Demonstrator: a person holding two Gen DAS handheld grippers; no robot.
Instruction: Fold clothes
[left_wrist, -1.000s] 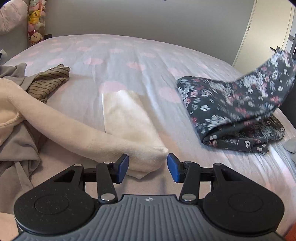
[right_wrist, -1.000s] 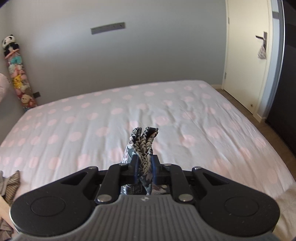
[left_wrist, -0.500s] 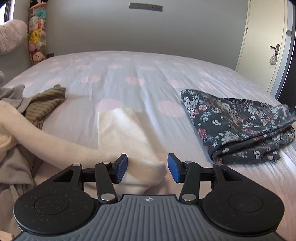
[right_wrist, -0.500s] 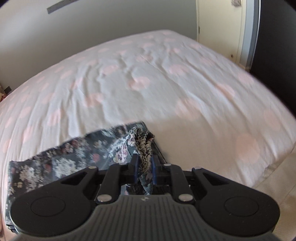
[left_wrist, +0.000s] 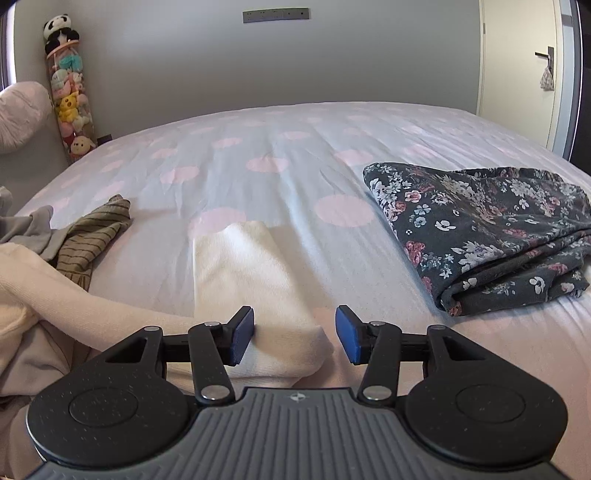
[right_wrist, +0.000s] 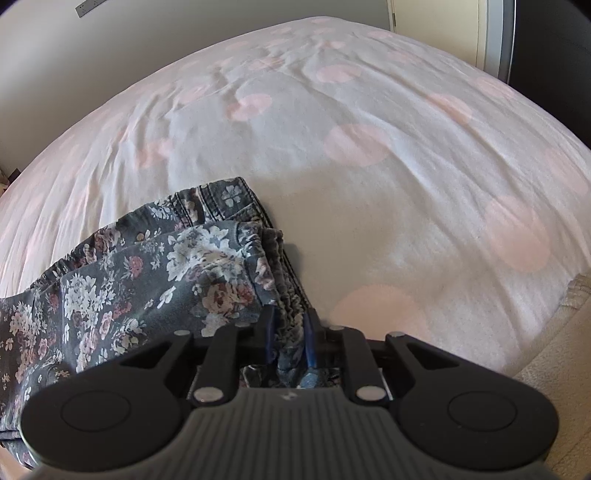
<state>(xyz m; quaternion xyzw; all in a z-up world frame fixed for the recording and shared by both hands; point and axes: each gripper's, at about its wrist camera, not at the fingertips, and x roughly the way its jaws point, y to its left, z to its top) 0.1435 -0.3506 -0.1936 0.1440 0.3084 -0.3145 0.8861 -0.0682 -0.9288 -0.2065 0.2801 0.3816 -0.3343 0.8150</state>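
A dark floral garment (left_wrist: 480, 232) lies folded on the right side of the bed in the left wrist view. In the right wrist view my right gripper (right_wrist: 290, 332) is shut on the waistband edge of this floral garment (right_wrist: 140, 273), low against the sheet. My left gripper (left_wrist: 293, 336) is open, its blue pads on either side of the tip of a cream garment (left_wrist: 243, 280) without pinching it.
A pile of beige, grey and striped olive clothes (left_wrist: 85, 236) lies at the left. The pink-dotted sheet (left_wrist: 258, 166) covers the bed. A stuffed-toy holder (left_wrist: 70, 96) stands in the far left corner, a door (left_wrist: 517, 74) at far right.
My right gripper has swung the floral garment's end over and down onto the bed, so it now lies folded. My left gripper has tilted up slightly and stayed open.
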